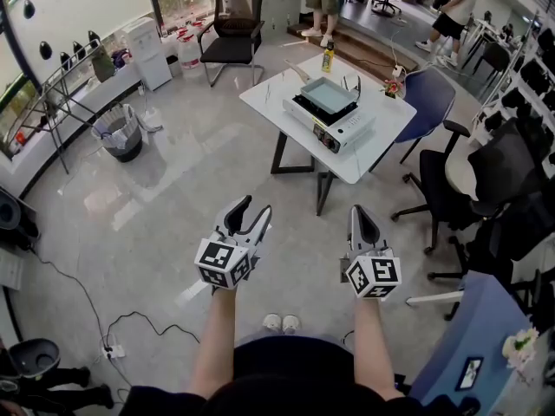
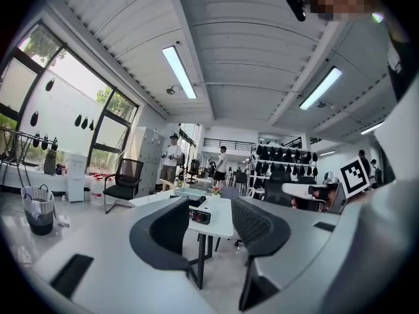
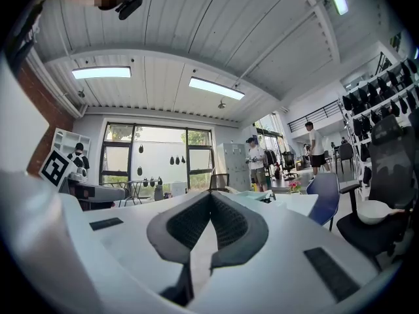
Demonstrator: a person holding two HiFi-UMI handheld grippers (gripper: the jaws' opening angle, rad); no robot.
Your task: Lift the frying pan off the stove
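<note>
Left gripper (image 1: 256, 206) jaws stand apart, empty; right gripper (image 1: 360, 210) jaws together; pan (image 1: 328, 95) sits on the stove (image 1: 342, 128).

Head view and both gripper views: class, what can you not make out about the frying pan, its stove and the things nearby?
- Frying pan, head view: too far and small to tell what it holds.
- Stove, left gripper view: one jaw of the open left gripper covers part; knob setting too small.
- White table, right gripper view: mostly behind the shut right gripper.
- Yellow bottle, head view: label too small.
</note>
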